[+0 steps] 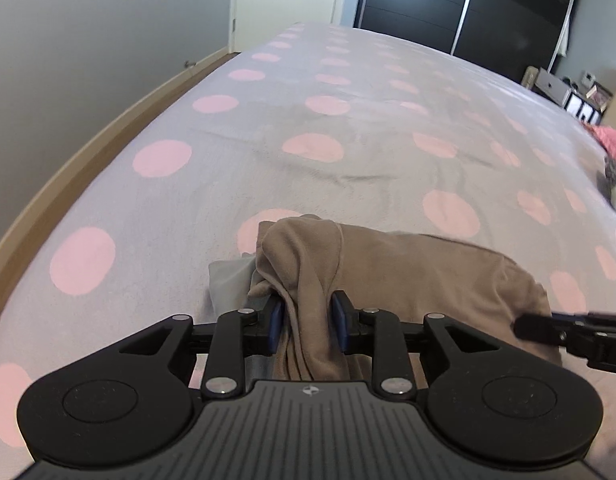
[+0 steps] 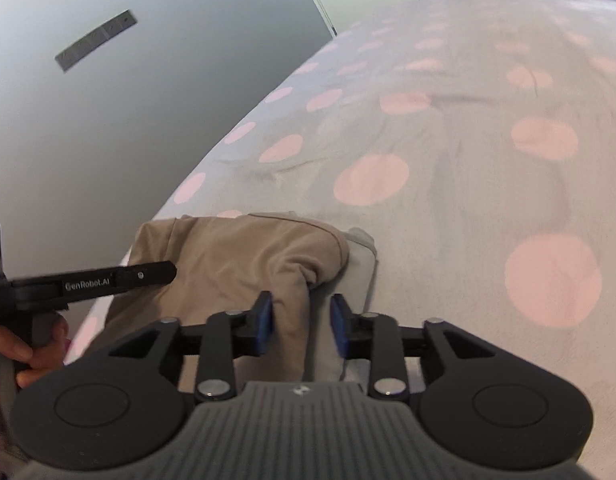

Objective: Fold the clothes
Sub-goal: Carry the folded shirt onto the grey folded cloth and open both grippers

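Item: tan garment (image 1: 408, 280), soft knit, lying in a bunched fold on a bed (image 1: 348, 152) near its front edge. The bed carries a grey cover with large pink dots. All places below are given from the garment.

Beneath the garment: a pale grey cloth (image 1: 228, 280), showing past the garment's left corner in the left wrist view and past its right corner (image 2: 362, 264) in the right wrist view.

Left gripper (image 1: 307, 322): at the garment's left corner. A ridge of tan fabric runs up between the blue pads. The fingers (image 1: 277, 326) stand apart, with fabric lying against the left pad and a small gap at the right pad; no clamp on the cloth shows.

Right gripper (image 2: 302, 326): at the garment's right corner (image 2: 248, 256). A hanging fold of tan fabric lies against the left blue pad, and the pale grey cloth shows in the gap beside the right pad. The fingers (image 2: 264, 320) stand wide apart, not pressing the fabric.

A hand (image 2: 26, 348) holds the left gripper's grip, at the garment's left side in the right wrist view.

Beyond the garment: a dark sliding-door wardrobe (image 1: 468, 4) past the far end of the bed. To its left: a grey wall (image 1: 88, 40) and a wooden bed frame (image 1: 68, 184). Far to its right: a pink textile (image 1: 612, 140) at the bed's edge.
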### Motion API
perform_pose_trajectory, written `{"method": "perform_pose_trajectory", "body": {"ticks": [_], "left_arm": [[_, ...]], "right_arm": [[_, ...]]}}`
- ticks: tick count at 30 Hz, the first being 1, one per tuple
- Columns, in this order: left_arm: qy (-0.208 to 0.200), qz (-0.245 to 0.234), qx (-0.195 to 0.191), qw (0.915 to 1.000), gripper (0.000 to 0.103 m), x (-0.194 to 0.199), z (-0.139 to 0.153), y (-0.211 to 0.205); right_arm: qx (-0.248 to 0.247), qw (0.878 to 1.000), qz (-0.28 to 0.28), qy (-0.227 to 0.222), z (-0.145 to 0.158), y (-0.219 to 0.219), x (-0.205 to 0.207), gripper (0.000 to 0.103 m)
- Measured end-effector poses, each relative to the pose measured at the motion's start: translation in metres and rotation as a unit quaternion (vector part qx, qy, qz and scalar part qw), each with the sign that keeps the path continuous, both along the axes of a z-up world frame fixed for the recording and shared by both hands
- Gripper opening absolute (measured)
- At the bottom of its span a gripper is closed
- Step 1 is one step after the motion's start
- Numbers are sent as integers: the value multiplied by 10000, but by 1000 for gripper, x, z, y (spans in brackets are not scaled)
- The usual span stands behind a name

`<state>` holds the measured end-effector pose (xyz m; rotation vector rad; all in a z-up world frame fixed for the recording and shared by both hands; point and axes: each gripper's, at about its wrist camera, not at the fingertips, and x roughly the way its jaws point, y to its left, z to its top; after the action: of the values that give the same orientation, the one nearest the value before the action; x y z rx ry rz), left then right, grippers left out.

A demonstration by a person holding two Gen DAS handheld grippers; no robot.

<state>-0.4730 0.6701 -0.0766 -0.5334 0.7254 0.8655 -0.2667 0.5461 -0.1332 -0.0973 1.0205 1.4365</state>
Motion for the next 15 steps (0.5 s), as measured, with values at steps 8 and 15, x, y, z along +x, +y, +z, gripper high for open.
{"method": "perform_pose_trajectory", "body": {"ticks": [8,15], "left_arm": [[-135,147,-49,9998,25,-3,8,6],[-73,193,-32,9998,25,1,12,6]], "right_arm": [[-418,9665,-774,2413,-19,3,64,51],[-731,9338,-1051,3341,-37,24,68,38]]}}
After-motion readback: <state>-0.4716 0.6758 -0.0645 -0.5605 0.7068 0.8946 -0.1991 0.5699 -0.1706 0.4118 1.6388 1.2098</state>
